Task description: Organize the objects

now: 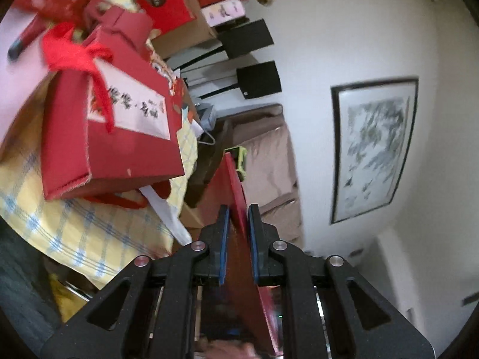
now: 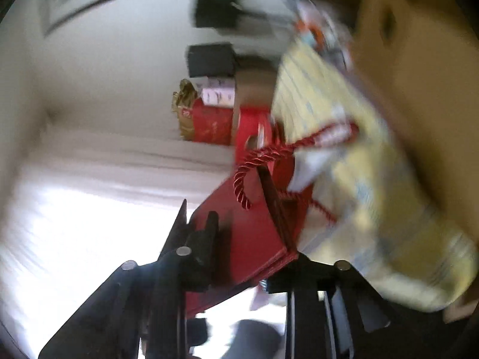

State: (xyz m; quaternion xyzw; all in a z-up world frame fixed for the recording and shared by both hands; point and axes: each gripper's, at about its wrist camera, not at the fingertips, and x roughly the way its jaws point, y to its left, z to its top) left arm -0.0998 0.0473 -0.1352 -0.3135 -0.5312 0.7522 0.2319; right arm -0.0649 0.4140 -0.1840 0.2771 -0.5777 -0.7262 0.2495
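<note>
Red card is what both tools seem to have; left gripper [image 1: 238, 239] is clamped on a thin red panel [image 1: 236, 191] low centre, right gripper [image 2: 248, 239] looks closed on the red bag [image 2: 251, 233], rope handle [image 2: 254, 167] loose above it. Thin card could crease or slip if the two pull apart; the handle might snag the yellow cloth [image 2: 374, 179] at right. Right view's badly blurred, right finger is hidden behind the bag, so can't tell if it's one bag.

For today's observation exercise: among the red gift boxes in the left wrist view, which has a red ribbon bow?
The red gift box nearest the camera, lying on the yellow checked cloth; the others behind show no bow.
</note>
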